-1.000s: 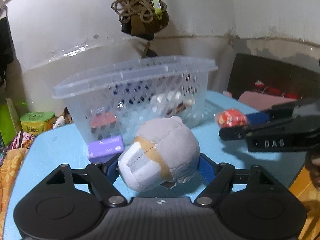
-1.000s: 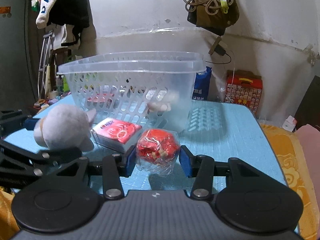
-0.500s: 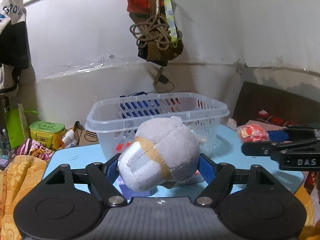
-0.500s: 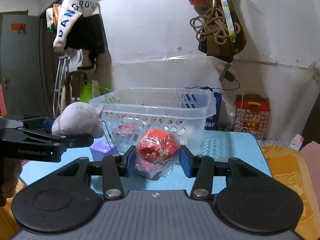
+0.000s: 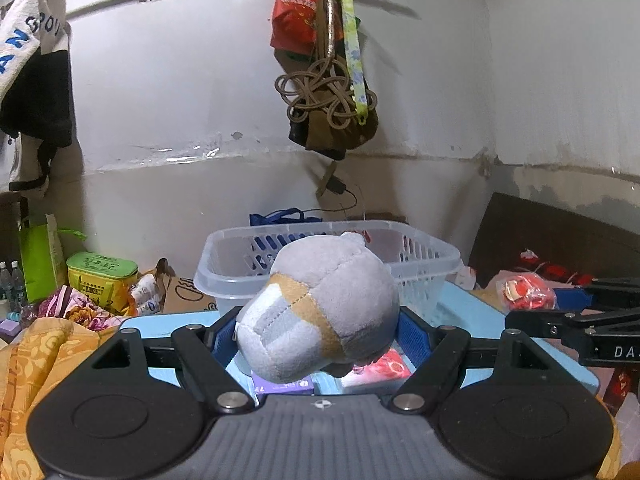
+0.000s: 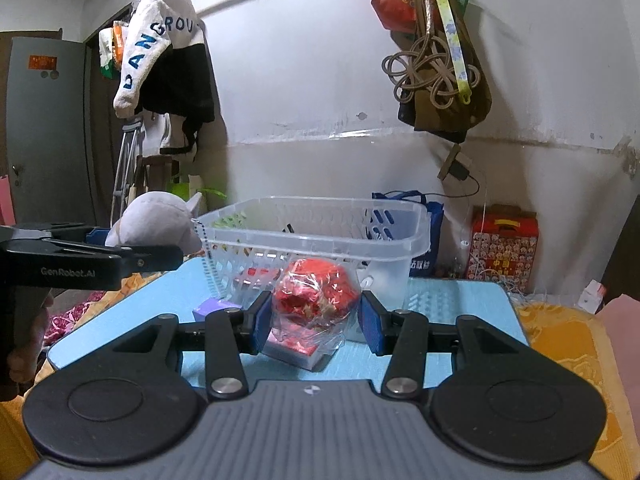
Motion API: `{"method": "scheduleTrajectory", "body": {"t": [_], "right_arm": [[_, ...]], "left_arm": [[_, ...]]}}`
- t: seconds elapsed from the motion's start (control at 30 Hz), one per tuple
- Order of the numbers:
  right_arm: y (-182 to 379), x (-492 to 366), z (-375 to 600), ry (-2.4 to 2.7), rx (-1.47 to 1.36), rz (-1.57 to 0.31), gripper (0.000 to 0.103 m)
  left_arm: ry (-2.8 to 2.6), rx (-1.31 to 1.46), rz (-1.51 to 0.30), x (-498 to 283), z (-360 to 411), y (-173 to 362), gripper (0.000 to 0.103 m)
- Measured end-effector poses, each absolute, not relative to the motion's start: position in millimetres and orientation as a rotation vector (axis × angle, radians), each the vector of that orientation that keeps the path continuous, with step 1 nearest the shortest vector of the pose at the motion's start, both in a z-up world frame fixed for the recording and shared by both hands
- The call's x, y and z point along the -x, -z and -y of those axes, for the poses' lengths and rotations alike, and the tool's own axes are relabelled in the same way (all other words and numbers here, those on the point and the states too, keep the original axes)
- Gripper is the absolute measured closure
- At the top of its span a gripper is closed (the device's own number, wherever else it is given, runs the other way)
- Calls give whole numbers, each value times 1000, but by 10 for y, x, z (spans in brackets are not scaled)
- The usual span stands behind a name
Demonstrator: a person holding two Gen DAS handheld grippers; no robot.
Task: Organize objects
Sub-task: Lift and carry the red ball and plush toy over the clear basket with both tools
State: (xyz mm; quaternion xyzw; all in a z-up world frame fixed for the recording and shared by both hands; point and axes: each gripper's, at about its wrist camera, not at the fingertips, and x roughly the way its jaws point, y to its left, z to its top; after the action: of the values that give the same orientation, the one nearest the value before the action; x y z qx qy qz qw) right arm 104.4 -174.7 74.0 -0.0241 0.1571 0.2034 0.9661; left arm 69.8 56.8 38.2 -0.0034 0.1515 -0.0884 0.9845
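My left gripper [image 5: 318, 332] is shut on a grey plush toy [image 5: 320, 308] with a tan stripe, held above the blue table [image 5: 472, 316], in front of the clear plastic basket [image 5: 224, 276]. My right gripper [image 6: 314, 318] is shut on a red item in clear wrap [image 6: 316, 296], also held above the table [image 6: 460, 300] before the basket [image 6: 320, 236]. The plush [image 6: 156, 220] and left gripper show at left in the right wrist view; the red item [image 5: 526, 292] shows at right in the left wrist view. The basket holds small items.
A purple box [image 5: 284, 384] and a red-and-white packet [image 5: 380, 368] lie on the table under the grippers. A rope bundle and bags [image 5: 328, 92] hang on the wall. Orange cloth [image 5: 44, 352] lies left of the table, a red box [image 6: 504, 240] at the back right.
Both grippers have risen well above the table with their loads. The basket now appears lower and farther, with its rim seen from above.
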Motion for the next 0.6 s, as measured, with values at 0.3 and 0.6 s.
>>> {"method": "scheduleTrajectory", "body": {"t": [0.3, 0.6], "right_arm": [[-947, -1180, 1824, -389, 19, -273, 54], [-1299, -1595, 1672, -357, 36, -249, 54]], "left_arm": [[174, 29, -276, -746, -618, -554, 21], [144, 60, -259, -1122, -669, -975, 21]]}}
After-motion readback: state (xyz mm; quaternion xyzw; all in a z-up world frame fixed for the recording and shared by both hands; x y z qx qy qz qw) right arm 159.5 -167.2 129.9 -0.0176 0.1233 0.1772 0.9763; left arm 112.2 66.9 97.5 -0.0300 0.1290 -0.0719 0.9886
